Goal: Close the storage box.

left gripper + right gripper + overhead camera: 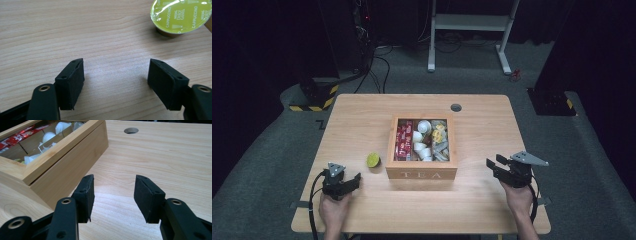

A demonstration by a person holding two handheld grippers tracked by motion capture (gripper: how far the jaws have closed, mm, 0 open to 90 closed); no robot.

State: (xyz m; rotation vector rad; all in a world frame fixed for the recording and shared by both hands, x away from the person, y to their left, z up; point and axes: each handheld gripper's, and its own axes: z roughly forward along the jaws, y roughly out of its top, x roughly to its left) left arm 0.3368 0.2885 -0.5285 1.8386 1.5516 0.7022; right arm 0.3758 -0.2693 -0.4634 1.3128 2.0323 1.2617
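While both jaws stand wide and empty, the left hand-held gripper [343, 183] sits nearer the cappuccino capsule [373, 160], ahead-right.

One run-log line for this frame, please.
left gripper: open, empty | right gripper: open, empty | capsule: on table, left of tea box | lid: shut

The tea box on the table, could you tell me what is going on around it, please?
A person holds a hand-held gripper in each hand, resting low on the wooden table. The left hand-held gripper sits open near a yellow-green cappuccino capsule standing left of the wooden tea box. The right hand-held gripper is open too, right of the box. Neither grips anything. The box's lid appears shut, with sachets and capsules visible inside.
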